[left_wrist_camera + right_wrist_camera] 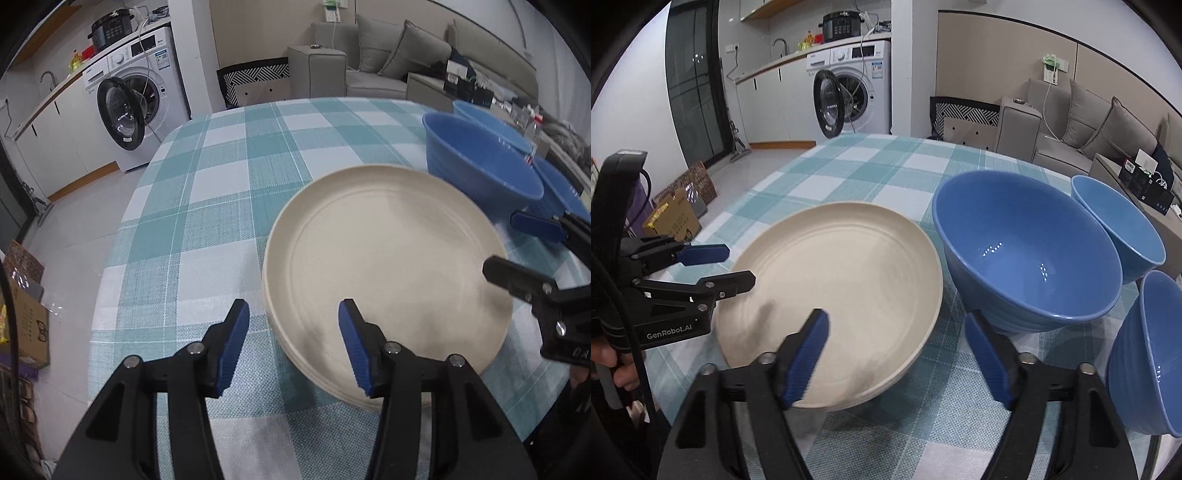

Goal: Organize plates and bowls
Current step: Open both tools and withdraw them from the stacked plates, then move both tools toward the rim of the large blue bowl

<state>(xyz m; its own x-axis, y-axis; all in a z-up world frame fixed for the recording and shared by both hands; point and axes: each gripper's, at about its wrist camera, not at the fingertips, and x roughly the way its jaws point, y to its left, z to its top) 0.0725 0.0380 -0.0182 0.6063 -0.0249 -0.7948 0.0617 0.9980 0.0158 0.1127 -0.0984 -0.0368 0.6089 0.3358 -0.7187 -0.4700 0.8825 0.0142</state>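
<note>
A cream plate stack (388,266) lies flat on the checked cloth, its near rim between the left gripper's (293,347) spread fingers and its right edge under the right gripper's (895,354) left finger. Just beyond and right of the right gripper stands a large blue bowl (1030,251), upright and empty; two smaller blue bowls (1115,221) (1148,354) sit farther right.

Your cream plate (388,266) shows a softly blurred rim in the left wrist view, so whether it is one plate or a stack you cannot tell. At three o'clock in the right wrist view, the third blue bowl (1148,354) is cut off by the edge. At nine o'clock, your hand (613,363) shows only fingers, the rest hidden.
</note>
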